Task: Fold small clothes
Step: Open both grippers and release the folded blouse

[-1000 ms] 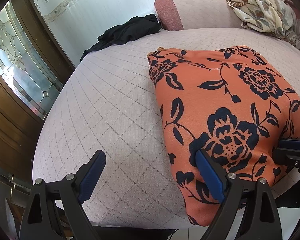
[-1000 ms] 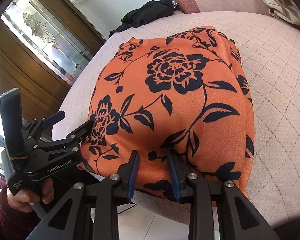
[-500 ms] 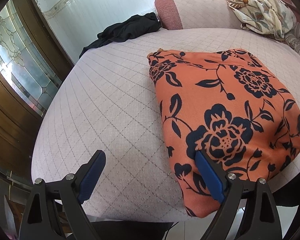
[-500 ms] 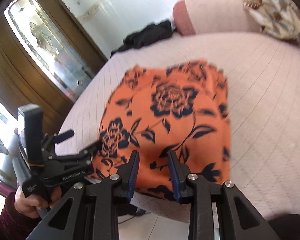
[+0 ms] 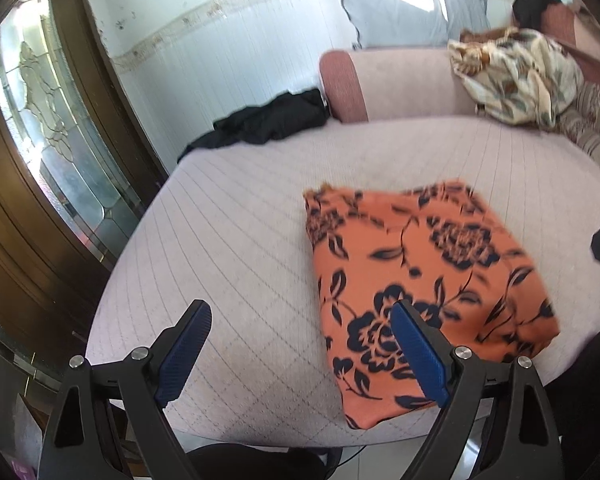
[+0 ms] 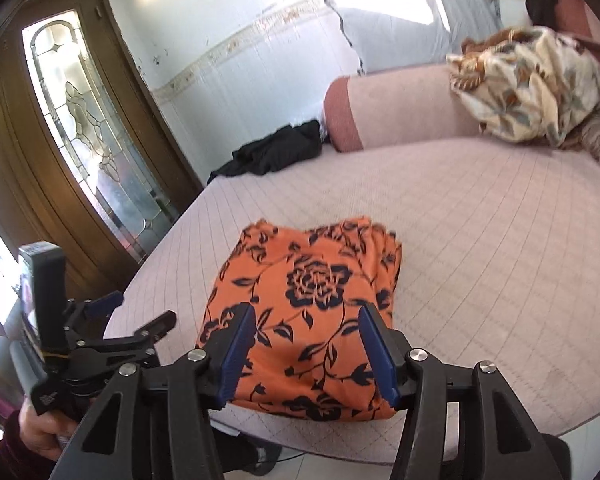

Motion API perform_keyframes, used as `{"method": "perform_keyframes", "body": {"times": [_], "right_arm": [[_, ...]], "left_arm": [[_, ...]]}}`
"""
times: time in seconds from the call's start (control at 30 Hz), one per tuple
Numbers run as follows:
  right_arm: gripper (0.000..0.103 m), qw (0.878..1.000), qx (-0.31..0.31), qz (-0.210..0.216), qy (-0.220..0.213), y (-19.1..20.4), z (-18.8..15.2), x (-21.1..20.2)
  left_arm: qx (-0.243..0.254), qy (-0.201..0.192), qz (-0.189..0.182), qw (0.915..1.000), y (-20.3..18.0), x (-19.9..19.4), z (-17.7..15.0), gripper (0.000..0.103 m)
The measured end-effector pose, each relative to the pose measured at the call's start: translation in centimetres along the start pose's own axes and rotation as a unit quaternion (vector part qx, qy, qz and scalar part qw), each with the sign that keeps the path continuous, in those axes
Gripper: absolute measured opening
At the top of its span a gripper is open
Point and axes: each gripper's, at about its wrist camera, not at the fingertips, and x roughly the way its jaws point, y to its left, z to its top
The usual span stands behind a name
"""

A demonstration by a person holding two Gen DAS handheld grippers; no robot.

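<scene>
Grippers hang apart and empty above the near edge of a quilted pink cushion (image 6: 480, 240), the left gripper (image 5: 300, 350) spread wide and the right gripper (image 6: 306, 354) moderately open, neither touching cloth. Just beyond and below their blue pads lies the orange floral garment (image 6: 312, 308), folded into a flat rectangle whose near end slightly overhangs the cushion's front edge; in the right wrist view it sits directly ahead between the fingers, while in the left wrist view it lies off to the right, behind the right-hand finger only. This piece looks finished, so the fold appears complete and the next move likely calls for fetching another item. Farther back, a crumpled black garment (image 5: 268, 122) rests at the far left corner, and a cream floral cloth (image 5: 516, 76) is heaped on the backrest.
</scene>
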Motion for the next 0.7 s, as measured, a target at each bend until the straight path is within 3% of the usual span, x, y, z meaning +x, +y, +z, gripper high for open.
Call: {"method": "perform_keyframes", "body": {"times": [0.33, 0.57, 0.7], "right_arm": [[0.058, 0.999, -0.013, -0.029, -0.025, 1.6, 0.6, -1.6], [0.058, 0.998, -0.011, -0.041, -0.038, 1.9, 1.0, -2.3], [0.058, 0.998, -0.018, -0.049, -0.045, 2.0, 1.1, -2.7]], "left_arm": [[-0.032, -0.033, 0.014, 0.9989, 1.2, -3.4, 1.2, 0.091], [-0.036, -0.047, 0.058, 0.9966, 1.5, -4.6, 1.5, 0.091], [-0.058, -0.048, 0.046, 0.9961, 2.0, -5.2, 1.7, 0.091]]}}
